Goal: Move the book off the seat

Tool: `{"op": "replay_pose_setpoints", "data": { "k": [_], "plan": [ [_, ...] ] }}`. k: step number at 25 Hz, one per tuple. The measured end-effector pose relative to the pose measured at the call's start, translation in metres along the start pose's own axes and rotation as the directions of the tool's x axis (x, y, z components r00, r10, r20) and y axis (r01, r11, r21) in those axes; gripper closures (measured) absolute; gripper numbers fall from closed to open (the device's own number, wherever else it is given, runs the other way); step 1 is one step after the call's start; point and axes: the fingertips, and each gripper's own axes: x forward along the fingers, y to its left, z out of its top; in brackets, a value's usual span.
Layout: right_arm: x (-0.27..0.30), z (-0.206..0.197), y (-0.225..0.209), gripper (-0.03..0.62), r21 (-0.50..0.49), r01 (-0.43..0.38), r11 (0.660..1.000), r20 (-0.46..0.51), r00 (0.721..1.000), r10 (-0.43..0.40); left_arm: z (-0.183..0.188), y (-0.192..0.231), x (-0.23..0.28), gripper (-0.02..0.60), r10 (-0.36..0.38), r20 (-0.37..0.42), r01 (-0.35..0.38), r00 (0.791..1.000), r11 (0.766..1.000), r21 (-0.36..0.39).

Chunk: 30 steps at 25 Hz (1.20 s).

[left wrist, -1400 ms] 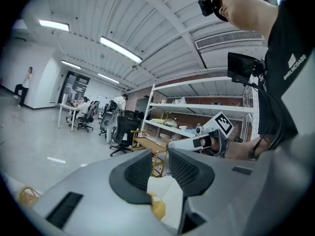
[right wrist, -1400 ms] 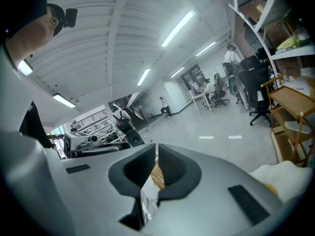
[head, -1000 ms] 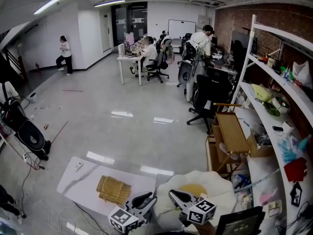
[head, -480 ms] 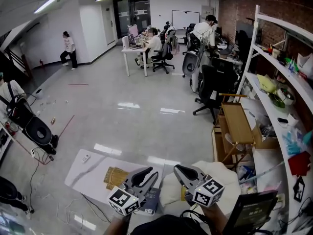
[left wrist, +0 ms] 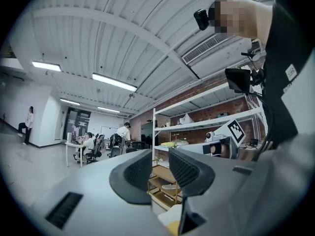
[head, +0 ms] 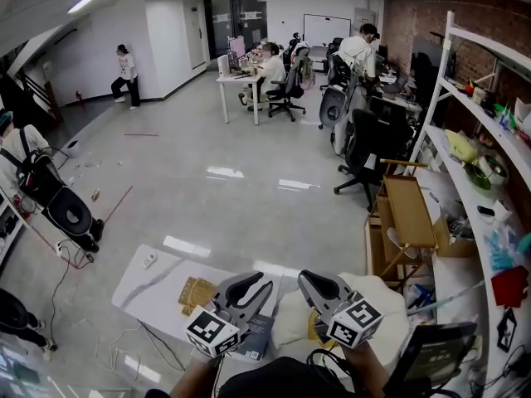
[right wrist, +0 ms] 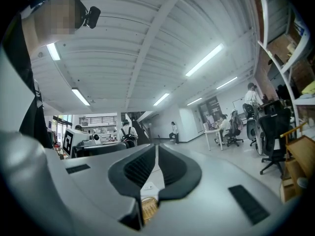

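Note:
A dark book (head: pixel 259 338) lies flat between the white marble table (head: pixel 149 276) and the cream cushioned seat (head: pixel 382 301); I cannot tell which of them bears it. A yellow cushion (head: pixel 314 332) shows on the seat. My left gripper (head: pixel 251 287) (left wrist: pixel 160 168) hovers just above the book, pointing forward and up, jaws a little apart with nothing between them. My right gripper (head: pixel 315 282) (right wrist: pixel 156 154) hangs over the seat's left part, shut and empty.
A woven mat (head: pixel 195 293) lies on the table left of the book. A white shelving rack (head: pixel 489 139) full of items runs along the right, with a wooden stool (head: pixel 411 214) and a black office chair (head: pixel 369 152) before it. A dark screen (head: pixel 431 359) stands at the lower right.
Both grippers have come up and forward in the head view. The view has shifted, so the book now shows under the left gripper and the mat is partly hidden.

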Motion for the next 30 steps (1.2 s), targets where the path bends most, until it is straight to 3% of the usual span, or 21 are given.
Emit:
{"op": "replay_pose_setpoints", "data": {
  "k": [8,30],
  "plan": [
    [0.006,-0.004,0.02,0.565,-0.051,-0.025,0.998,-0.042,0.999,0.023,0.002,-0.002,-0.013,0.474,0.005,0.003,-0.005,1.0,1.0,-0.015],
    [-0.022,-0.029,0.029,0.565,0.027,0.022,0.999,-0.078,0.997,-0.02,-0.022,-0.028,-0.022,0.474,-0.016,-0.035,0.013,0.999,0.997,-0.078]
  ]
}}
